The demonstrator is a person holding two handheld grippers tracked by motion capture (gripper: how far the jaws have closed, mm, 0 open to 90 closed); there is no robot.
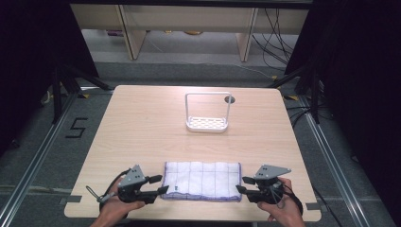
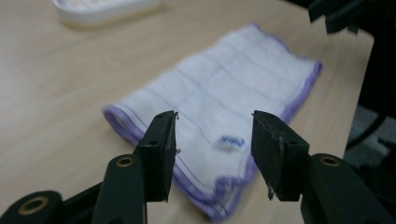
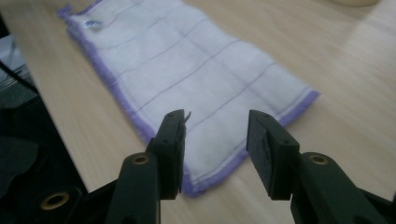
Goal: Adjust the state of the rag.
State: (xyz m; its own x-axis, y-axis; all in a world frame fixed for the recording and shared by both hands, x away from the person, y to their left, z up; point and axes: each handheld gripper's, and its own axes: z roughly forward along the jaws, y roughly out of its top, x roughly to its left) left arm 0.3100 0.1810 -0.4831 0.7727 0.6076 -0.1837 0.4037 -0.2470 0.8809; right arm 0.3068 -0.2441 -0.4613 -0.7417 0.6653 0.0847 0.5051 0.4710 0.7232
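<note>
A white cloth with purple edging (image 1: 202,180) lies folded flat near the table's front edge. At its left end my left gripper (image 1: 162,184) stands open, jaws pointing at the cloth. In the left gripper view the cloth (image 2: 219,98) lies beyond the open left gripper (image 2: 214,140), with a small blue label near the jaws. My right gripper (image 1: 240,184) is open at the cloth's right end. In the right gripper view the cloth (image 3: 187,70) stretches away from the open right gripper (image 3: 215,144). Neither gripper holds anything.
A white rack with a perforated base and a tall hoop handle (image 1: 207,113) stands at the table's middle back. A small round hole (image 1: 230,100) is in the tabletop behind it. The light wooden table (image 1: 142,127) has bare wood around the cloth.
</note>
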